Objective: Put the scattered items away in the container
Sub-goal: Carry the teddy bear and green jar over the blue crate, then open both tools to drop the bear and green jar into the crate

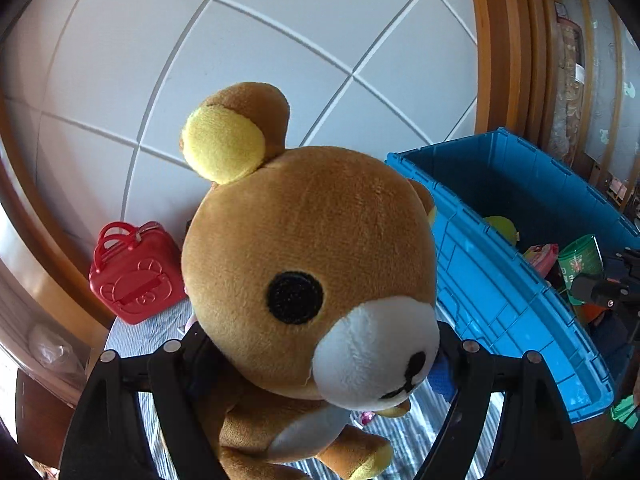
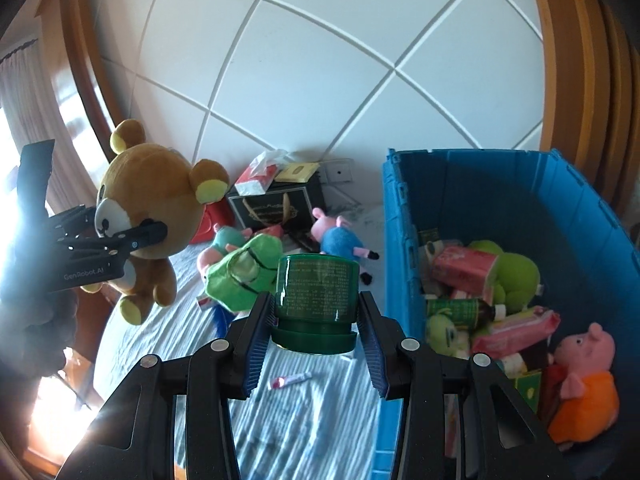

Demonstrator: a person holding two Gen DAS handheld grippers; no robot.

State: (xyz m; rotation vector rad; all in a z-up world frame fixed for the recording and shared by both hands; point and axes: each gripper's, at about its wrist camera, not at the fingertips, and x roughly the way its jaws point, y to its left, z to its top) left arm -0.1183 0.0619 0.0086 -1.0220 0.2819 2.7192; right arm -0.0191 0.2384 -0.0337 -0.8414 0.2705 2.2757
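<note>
Bin position decides the coming move: the blue container point(image 2: 496, 216) lies to the right of both claws, and its open top sits just beside and slightly below the right claw point(image 2: 316, 316), while the left claw point(image 1: 316, 364) hangs farther off on the far side of the bed point(image 2: 304, 412). The right claw is clenched on a dark green jar point(image 2: 314, 292), held upside down with its lid point(image 2: 314, 338) toward the camera, so the jar's long axis runs up and away between the two blue pads point(image 2: 256, 344). The left claw stands wide and grasps a brown plush bear point(image 1: 304, 264) at the head, the body dangling below its fingers point(image 1: 180, 396), clear of the bed. From the right wrist view the bear point(image 2: 148, 216) hangs well to the left of the jar. By my reading the right hand is nearer and should drop first, with a short swing rightward over the container wall; the bear then has to cross the whole bed. Ahead of the right claw a green plush point(image 2: 244, 272), two pig toys point(image 2: 340, 236) and a small pink tube point(image 2: 290, 380) lie unsorted on the bed, and a red toy case point(image 1: 134, 272) sits beyond the left claw's left finger.
</note>
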